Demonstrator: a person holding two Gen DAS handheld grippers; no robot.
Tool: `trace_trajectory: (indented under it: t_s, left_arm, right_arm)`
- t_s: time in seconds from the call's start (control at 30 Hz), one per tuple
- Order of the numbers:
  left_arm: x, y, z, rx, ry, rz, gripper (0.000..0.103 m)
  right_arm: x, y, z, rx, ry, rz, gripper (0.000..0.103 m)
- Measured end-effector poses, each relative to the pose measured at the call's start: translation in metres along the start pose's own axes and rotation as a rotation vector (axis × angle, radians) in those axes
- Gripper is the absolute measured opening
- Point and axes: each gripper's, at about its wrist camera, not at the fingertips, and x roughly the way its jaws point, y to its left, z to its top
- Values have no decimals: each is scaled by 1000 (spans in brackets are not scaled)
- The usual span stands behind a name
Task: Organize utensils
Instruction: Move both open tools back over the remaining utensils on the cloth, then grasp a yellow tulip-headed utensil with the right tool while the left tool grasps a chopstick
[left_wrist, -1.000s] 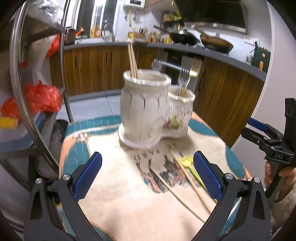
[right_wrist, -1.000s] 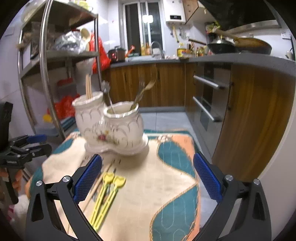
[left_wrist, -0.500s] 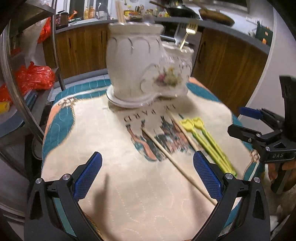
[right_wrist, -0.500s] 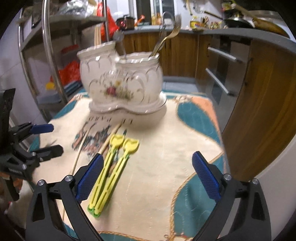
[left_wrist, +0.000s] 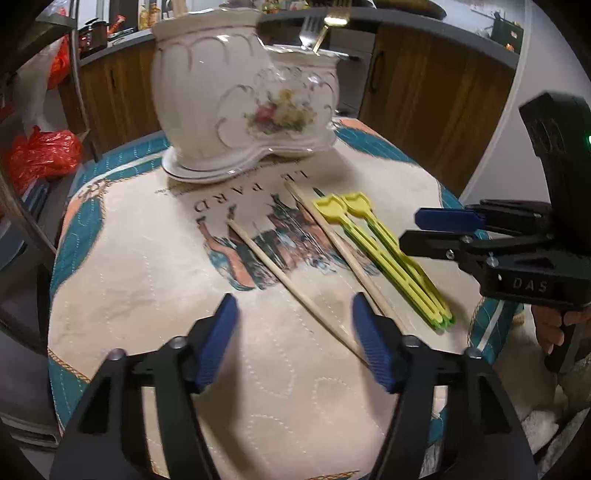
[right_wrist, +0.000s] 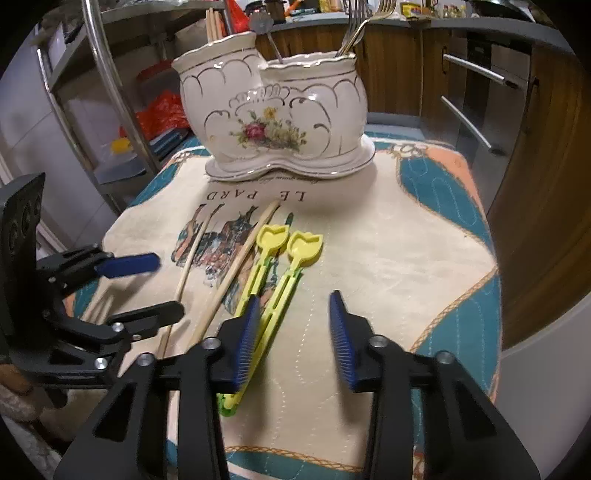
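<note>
Evenly lit indoor scene under dim, warm overhead light. Soft shadow cast beneath the ceramic holder (right_wrist: 275, 122) onto the cloth (right_wrist: 388, 258). Faint glare on its glaze. Slight motion blur in the left wrist view; sharper in the right. Strong fisheye bending and dark vignetting at corners.

Right tongs (right_wrist: 293, 338), jaws just closing on nothing, beside 2 yellow spoons (right_wrist: 275, 280), 2 chopsticks (right_wrist: 229, 280).

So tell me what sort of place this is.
A home kitchen, most likely: wooden base cabinets under a dark countertop, forks standing in a ceramic utensil holder, and a metal storage rack.
</note>
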Motion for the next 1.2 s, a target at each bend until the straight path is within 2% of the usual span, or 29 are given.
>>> trace_trajectory:
  t_s: [0.1, 0.23, 0.3, 0.33, 0.37, 0.4, 0.47, 0.6, 0.8, 0.87, 1.03, 1.1, 1.17, 1.2]
  left_arm:
    - [1, -3, 0, 10, 5, 3, 54]
    - [6, -9, 4, 41, 11, 26, 52]
    - [8, -9, 6, 64, 13, 34, 38]
    - [8, -7, 8, 69, 15, 32, 33]
    - [9, -4, 10, 68, 18, 30, 23]
    - [9, -1, 11, 66, 22, 28, 18]
    - [9, 6, 14, 58, 32, 3, 15]
    - [8, 11, 16, 102, 47, -7, 11]
    - [0, 20, 15, 197, 88, 19, 7]
    - [-4, 25, 14, 198, 99, 20, 7]
    - [-4, 36, 14, 151, 96, 25, 7]
    - [-2, 35, 14, 142, 89, 29, 7]
    - [-1, 34, 14, 142, 82, 34, 7]
    - [0, 34, 14, 143, 79, 35, 7]
  right_arm:
    - [5, 2, 0, 1, 16, 4, 34]
    - [12, 5, 3, -4, 35, 5, 34]
    - [15, 7, 4, -23, 39, -9, 32]
    - [15, 7, 4, -34, 40, -15, 29]
    - [15, 8, 5, -47, 43, -23, 22]
    - [15, 8, 5, -56, 45, -27, 18]
    - [14, 6, 6, -64, 46, -29, 13]
    - [10, -1, 6, -80, 43, -48, 11]
    - [8, -11, 5, -114, 75, -75, 11]
    - [8, -16, 7, -94, 82, -73, 23]
    - [12, -14, 10, -94, 74, -82, 25]
    - [15, -12, 10, -109, 69, -87, 23]
    - [15, -12, 11, -109, 68, -81, 12]
    - [14, -11, 11, -108, 66, -79, 10]
